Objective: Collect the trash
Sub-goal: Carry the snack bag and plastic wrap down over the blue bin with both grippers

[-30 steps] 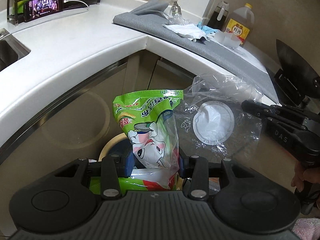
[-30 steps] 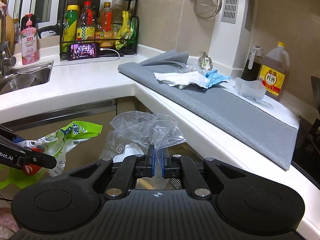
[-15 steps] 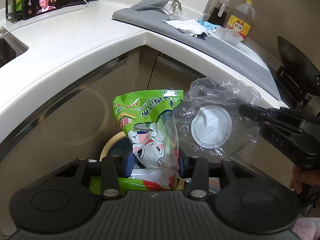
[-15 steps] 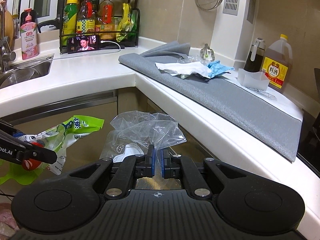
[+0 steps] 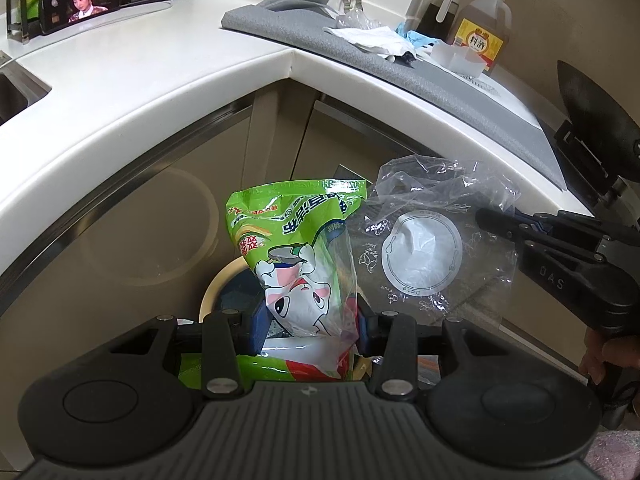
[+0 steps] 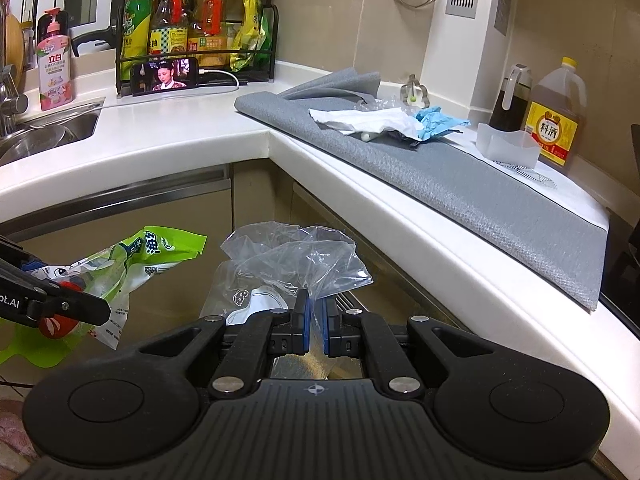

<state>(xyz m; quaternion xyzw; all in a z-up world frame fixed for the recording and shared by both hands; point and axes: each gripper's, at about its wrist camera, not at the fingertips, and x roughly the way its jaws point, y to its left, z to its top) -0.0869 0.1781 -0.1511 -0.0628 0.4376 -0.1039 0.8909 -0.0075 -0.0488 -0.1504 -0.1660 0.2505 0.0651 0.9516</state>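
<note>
My left gripper (image 5: 310, 326) is shut on a green snack bag (image 5: 298, 248) printed with a cartoon animal, held upright below the counter corner. Under the bag a round cream-rimmed bin (image 5: 220, 284) shows partly. My right gripper (image 6: 315, 320) is shut on a crumpled clear plastic bag (image 6: 288, 264) with a white round label. In the left wrist view that clear bag (image 5: 428, 244) hangs just right of the green bag, pinched by the right gripper (image 5: 500, 216). In the right wrist view the green bag (image 6: 132, 264) and the left gripper's fingers (image 6: 72, 308) appear at lower left.
A grey mat (image 6: 460, 176) on the white counter (image 6: 160, 136) carries crumpled white paper (image 6: 364, 120) and blue wrapping (image 6: 436, 122). A cooking-wine jug (image 6: 554, 120), a dark bottle, a clear tub, a bottle rack (image 6: 192, 32), a phone (image 6: 166, 76) and the sink (image 6: 44, 136) line the counter.
Both views have tilted slightly so the counter sits a little higher in frame. Both bags stay gripped side by side.
</note>
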